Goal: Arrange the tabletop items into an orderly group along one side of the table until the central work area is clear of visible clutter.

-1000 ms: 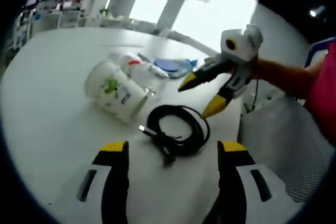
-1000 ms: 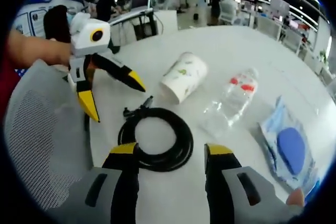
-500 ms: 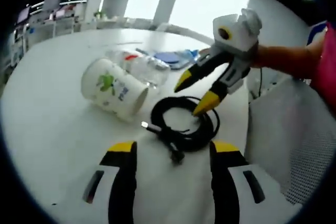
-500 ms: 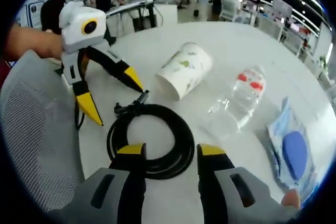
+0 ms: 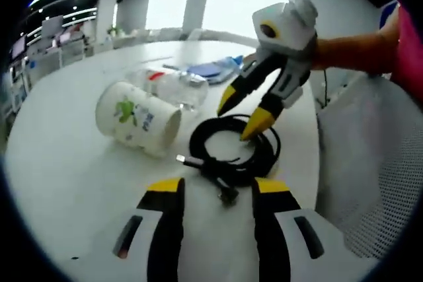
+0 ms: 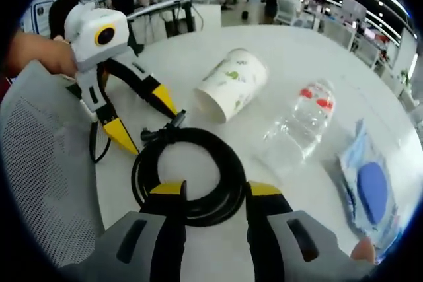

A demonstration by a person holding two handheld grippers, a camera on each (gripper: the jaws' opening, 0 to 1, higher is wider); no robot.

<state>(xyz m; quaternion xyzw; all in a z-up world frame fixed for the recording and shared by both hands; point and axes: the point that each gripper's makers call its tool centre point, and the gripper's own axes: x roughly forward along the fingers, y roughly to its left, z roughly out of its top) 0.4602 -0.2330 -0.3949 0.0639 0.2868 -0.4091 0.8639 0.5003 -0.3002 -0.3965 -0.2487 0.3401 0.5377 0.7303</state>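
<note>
Both grippers sit spread wide over the black cable (image 6: 187, 177) coiled on the white table (image 6: 284, 64). The right gripper (image 6: 213, 191) straddles the coil's near edge; the left gripper (image 5: 216, 188) has the plug ends between its jaws. A tipped cup (image 6: 231, 91), bottle (image 6: 305, 121) and blue packet (image 6: 368, 193) lie beyond.

Right gripper view: coiled cable (image 6: 188, 171) nearest on table (image 6: 297, 57); paper cup (image 6: 231, 84) lying beyond it, bottle (image 6: 303, 122) right of cup, pouch (image 6: 367, 193) far right
</note>
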